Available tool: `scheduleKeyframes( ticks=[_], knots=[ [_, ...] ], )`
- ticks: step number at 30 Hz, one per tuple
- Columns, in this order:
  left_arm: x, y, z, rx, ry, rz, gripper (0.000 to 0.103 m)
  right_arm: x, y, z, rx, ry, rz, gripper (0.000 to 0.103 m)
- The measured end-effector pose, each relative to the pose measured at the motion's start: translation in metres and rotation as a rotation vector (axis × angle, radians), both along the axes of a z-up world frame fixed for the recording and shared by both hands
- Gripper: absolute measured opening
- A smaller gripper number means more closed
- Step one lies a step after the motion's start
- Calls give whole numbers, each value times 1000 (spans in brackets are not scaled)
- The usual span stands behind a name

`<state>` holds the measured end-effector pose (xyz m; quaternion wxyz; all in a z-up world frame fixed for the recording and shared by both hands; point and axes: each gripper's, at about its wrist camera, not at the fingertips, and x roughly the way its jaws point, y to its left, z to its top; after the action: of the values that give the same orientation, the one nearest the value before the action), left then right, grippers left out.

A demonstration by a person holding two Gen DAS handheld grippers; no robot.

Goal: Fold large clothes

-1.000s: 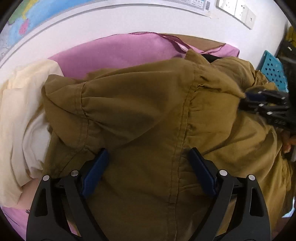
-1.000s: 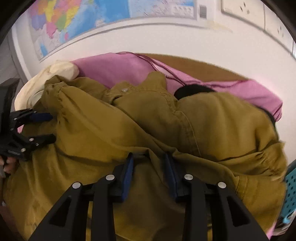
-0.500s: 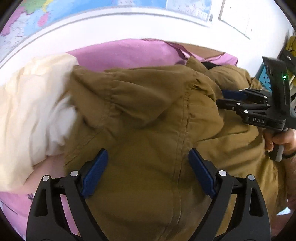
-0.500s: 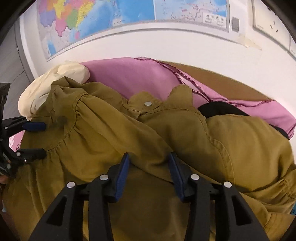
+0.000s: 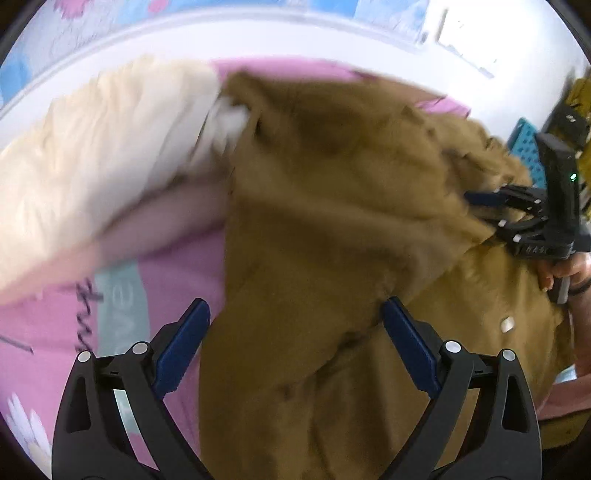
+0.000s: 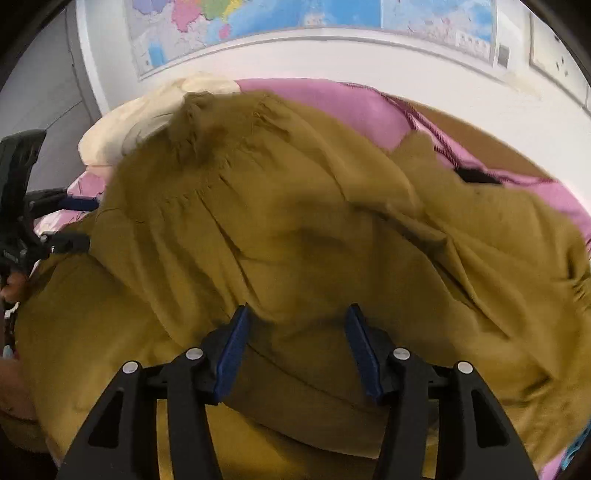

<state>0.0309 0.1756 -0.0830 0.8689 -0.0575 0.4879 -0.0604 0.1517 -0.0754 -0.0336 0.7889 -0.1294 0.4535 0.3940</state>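
Olive-brown garment (image 6: 303,236) is lying rumpled across a pink sheet (image 5: 122,295) that is covering the surface beneath it; whether that surface is a bed or a desk is not showing clearly, though a bare tan strip of it (image 6: 491,147) is peeking out past the sheet's stitched edge. A cream cloth (image 5: 92,147) is bunching up against the garment's far left side. A white wall is rising behind, carrying a coloured map (image 6: 258,18) and wall sockets (image 6: 554,62), and a blue perforated crate (image 5: 526,147) is standing off to the right in the left wrist view.

The left hand-held gripper (image 5: 295,332) is hovering over the garment's left edge with its jaws spread about as wide as they go and widening further; cloth is lying between them but the blue pads are not pressing it. The right hand-held gripper (image 6: 295,343) is sitting low over a fold with its jaws opening, the fold between them and the pads standing clear of the fabric. A hand (image 5: 561,266) is gripping its handle.

Compared with a second ago, the left view is showing far more cream cloth and pink sheet, with the garment's edge now running down the middle instead of filling the frame. The right jaws, then nearly pinched on a fold, are now standing visibly wider apart, and both views are blurring more with motion.
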Motion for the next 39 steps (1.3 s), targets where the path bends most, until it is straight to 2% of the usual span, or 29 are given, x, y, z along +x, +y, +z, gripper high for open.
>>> scheduleKeyframes(
  ticks=[4, 8, 11, 13, 18, 20, 22, 25, 30, 39],
  knots=[
    [-6, 12, -11, -65, 39, 33, 93, 8, -19, 14, 40, 48, -67, 57],
    [-25, 24, -3, -114, 20, 42, 93, -7, -65, 41, 128, 51, -111, 66],
    [-43, 34, -5, -140, 23, 46, 93, -20, -108, 52, 207, 90, -175, 67],
    [-56, 39, -7, -181, 24, 39, 93, -28, -140, 55, 253, 123, -234, 72],
    [-83, 46, -10, -270, 27, 26, 93, -58, -203, 48, 290, 169, -351, 79],
    [-94, 43, -13, -286, 29, 25, 93, -73, -222, 41, 301, 200, -388, 80],
    [-109, 47, -14, -300, 23, 24, 93, -87, -241, 32, 315, 230, -427, 85],
    [-128, 49, -15, -335, 16, 16, 93, -102, -256, 15, 352, 303, -450, 85],
    [-152, 50, -16, -373, 4, 20, 94, -124, -263, -1, 362, 354, -443, 86],
    [-182, 52, -16, -447, -16, 1, 95, -157, -253, -5, 413, 365, -377, 89]
  ],
)
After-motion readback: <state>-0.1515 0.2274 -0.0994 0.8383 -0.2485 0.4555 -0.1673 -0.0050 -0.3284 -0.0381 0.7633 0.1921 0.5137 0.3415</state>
